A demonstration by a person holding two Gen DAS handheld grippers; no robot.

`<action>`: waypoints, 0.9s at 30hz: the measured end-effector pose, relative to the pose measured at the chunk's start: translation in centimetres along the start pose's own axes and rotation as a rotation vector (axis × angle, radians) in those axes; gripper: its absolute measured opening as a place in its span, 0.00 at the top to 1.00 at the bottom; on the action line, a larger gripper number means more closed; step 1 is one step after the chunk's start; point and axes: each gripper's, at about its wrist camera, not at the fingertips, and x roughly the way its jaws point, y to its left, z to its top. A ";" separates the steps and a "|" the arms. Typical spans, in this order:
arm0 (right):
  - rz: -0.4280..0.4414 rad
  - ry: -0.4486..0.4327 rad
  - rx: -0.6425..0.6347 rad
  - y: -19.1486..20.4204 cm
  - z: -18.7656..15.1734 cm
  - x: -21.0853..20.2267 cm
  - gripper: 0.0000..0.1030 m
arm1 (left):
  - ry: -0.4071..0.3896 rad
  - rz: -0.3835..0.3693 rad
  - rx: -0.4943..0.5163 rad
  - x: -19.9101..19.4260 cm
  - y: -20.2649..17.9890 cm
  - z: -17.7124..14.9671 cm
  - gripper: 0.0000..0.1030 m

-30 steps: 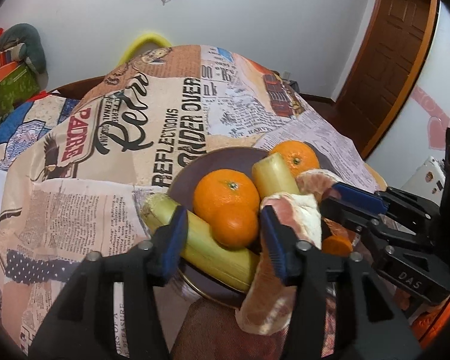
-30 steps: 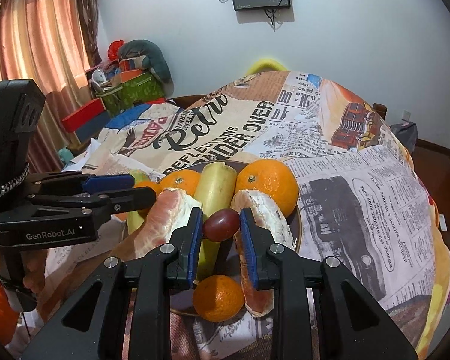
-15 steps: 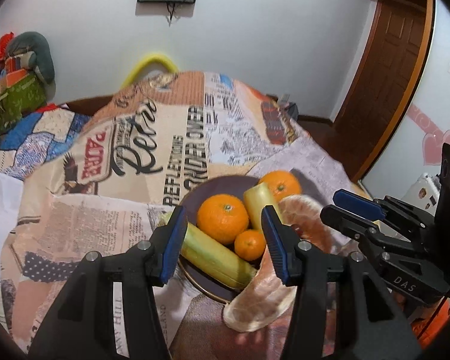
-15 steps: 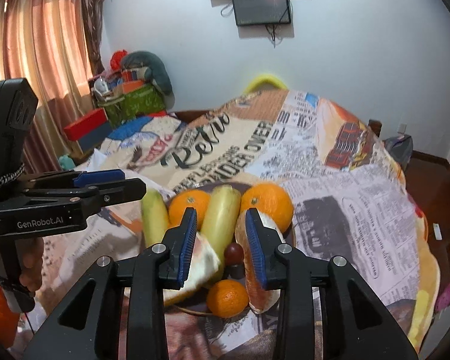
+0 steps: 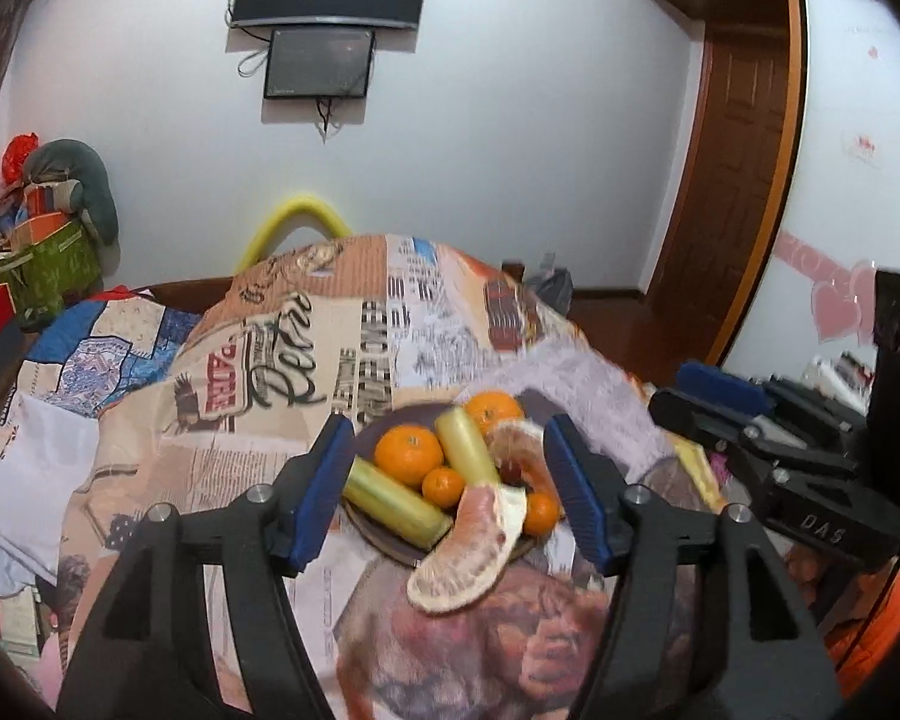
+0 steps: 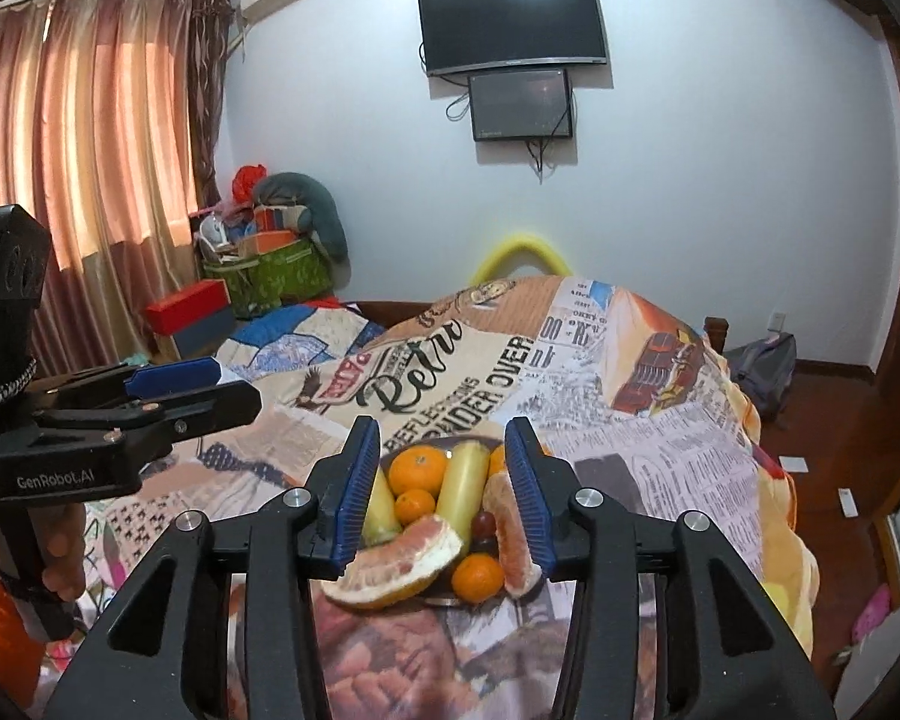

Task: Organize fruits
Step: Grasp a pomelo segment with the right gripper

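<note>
A dark plate (image 5: 384, 423) on the newspaper-print cloth holds the fruit: a large orange (image 5: 408, 455), a second orange (image 5: 493, 411), two small oranges, two pale green bananas (image 5: 393, 501), and two peeled pomelo segments (image 5: 468, 558). In the right wrist view a dark grape (image 6: 483, 521) lies on the plate between a banana (image 6: 462, 486) and a pomelo segment (image 6: 510, 540). My left gripper (image 5: 450, 486) hangs above and short of the plate, its jaws opening with nothing between them. My right gripper (image 6: 444, 492) is also raised off the plate, jaws opening and empty.
The cloth-covered table (image 6: 660, 468) drops off at the right toward a wooden floor with a backpack (image 6: 762, 372). A yellow chair back (image 5: 297, 222) rises behind the table. Boxes and a green bag (image 6: 282, 270) stand at the left by the curtain. A hand (image 6: 60, 564) holds the left gripper's handle.
Both grippers have risen and drawn back from the plate. The right one let go of the grape, which now lies on the plate. Both pairs of jaws stand wider.
</note>
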 end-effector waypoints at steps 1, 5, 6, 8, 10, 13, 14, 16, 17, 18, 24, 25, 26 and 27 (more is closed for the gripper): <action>-0.002 0.012 0.000 0.1 -0.4 0.0 0.61 | 0.030 0.002 0.005 0.5 -0.1 -0.7 0.37; 0.010 0.074 0.013 -0.2 -2.2 1.0 0.61 | 0.152 0.016 0.012 3.2 0.4 -3.7 0.37; 0.005 0.096 0.009 -0.3 -2.7 1.4 0.61 | 0.184 0.023 0.010 4.0 0.7 -4.5 0.37; 0.003 0.141 0.010 -0.4 -3.9 2.4 0.61 | 0.258 0.032 -0.003 5.6 1.5 -6.5 0.37; 0.011 0.178 0.019 -0.5 -4.9 3.2 0.61 | 0.331 0.037 -0.019 7.2 2.4 -8.5 0.37; 0.012 0.212 0.035 -1.0 -5.9 3.9 0.61 | 0.406 0.066 -0.016 9.1 3.3 -10.7 0.37; 0.015 0.218 0.044 -1.2 -6.1 4.0 0.61 | 0.422 0.075 -0.017 9.7 3.5 -11.1 0.37; 0.017 0.222 0.054 -1.5 -6.2 4.2 0.61 | 0.428 0.091 -0.010 10.5 3.6 -11.7 0.37; 0.015 0.221 0.057 -1.6 -6.3 4.1 0.61 | 0.426 0.101 0.000 10.6 3.4 -11.7 0.37; 0.014 0.220 0.059 -1.6 -6.3 4.1 0.61 | 0.420 0.112 0.011 10.7 3.2 -11.7 0.37; 0.010 0.227 0.073 -1.9 -6.5 4.4 0.61 | 0.422 0.119 0.017 11.8 3.2 -11.1 0.40; 0.010 0.230 0.076 -2.0 -6.6 4.5 0.61 | 0.422 0.118 0.011 11.8 3.4 -10.9 0.40; 0.011 0.234 0.078 -2.1 -6.7 4.6 0.61 | 0.420 0.119 0.006 11.9 3.5 -10.6 0.41; 0.011 0.240 0.081 -2.1 -6.9 4.7 0.61 | 0.419 0.116 -0.003 11.9 3.6 -10.4 0.44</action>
